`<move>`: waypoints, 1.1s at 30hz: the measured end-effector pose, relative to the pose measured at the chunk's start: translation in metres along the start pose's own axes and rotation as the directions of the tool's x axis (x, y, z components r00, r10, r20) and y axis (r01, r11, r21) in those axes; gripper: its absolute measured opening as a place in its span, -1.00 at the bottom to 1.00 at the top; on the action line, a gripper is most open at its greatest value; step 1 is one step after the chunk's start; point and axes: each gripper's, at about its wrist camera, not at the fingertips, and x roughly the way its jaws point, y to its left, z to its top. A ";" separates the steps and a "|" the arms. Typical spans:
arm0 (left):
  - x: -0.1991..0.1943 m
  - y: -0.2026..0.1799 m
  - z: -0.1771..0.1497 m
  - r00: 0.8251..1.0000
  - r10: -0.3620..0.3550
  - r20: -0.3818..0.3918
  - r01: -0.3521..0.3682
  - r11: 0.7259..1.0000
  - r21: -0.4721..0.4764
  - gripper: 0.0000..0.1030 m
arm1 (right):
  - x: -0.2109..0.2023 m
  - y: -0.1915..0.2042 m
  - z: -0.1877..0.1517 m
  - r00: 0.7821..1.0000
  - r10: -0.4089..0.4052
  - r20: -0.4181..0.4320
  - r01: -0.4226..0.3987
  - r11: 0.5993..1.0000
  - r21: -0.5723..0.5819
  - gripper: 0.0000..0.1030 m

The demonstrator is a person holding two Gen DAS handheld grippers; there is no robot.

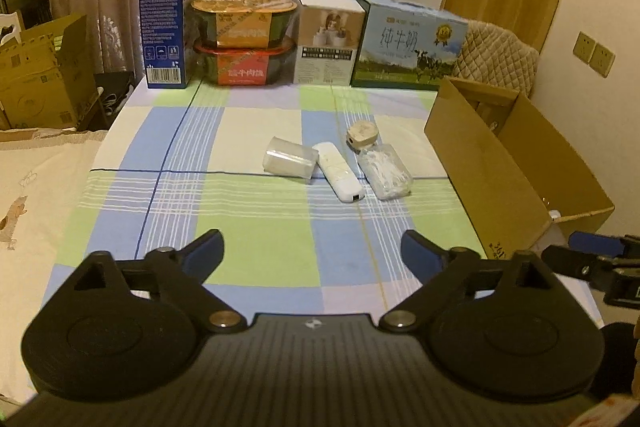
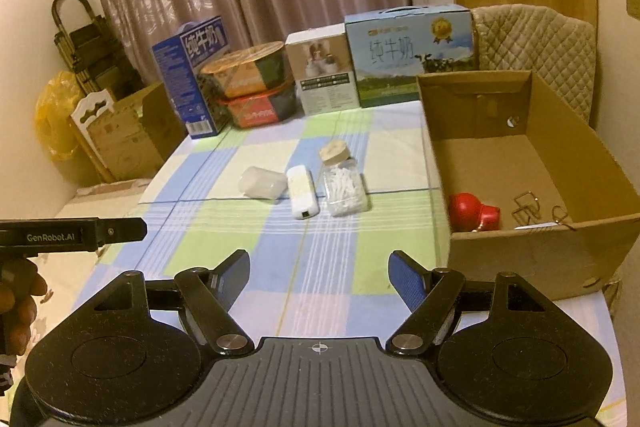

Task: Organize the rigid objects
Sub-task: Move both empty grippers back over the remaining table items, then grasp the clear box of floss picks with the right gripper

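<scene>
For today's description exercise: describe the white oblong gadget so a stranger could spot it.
On the checked tablecloth, left of the open cardboard box, three small things lie together. The white oblong plastic gadget is the middle one, opaque with a small port, between a clear tumbler and a cork-lidded jar.

Matt woven cloth on the checked tablecloth [image 2: 264, 251]; plain brown corrugated card for the open box [image 2: 532, 255]. Clear glossy plastic in the jar [image 2: 346, 189] under a cork lid [image 2: 333, 149], smooth white plastic on the small device [image 2: 303, 193].

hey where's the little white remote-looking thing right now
The white device lies flat on the checked tablecloth mid-table in both wrist views, between the clear plastic cup on its left and the cork-lidded jar on its right.
</scene>
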 end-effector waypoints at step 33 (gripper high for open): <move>0.118 0.034 0.012 0.998 0.064 -0.010 -0.064 0.997 0.044 0.98 | 0.137 0.003 0.014 0.997 -0.062 -0.041 0.058 0.996 -0.073 0.44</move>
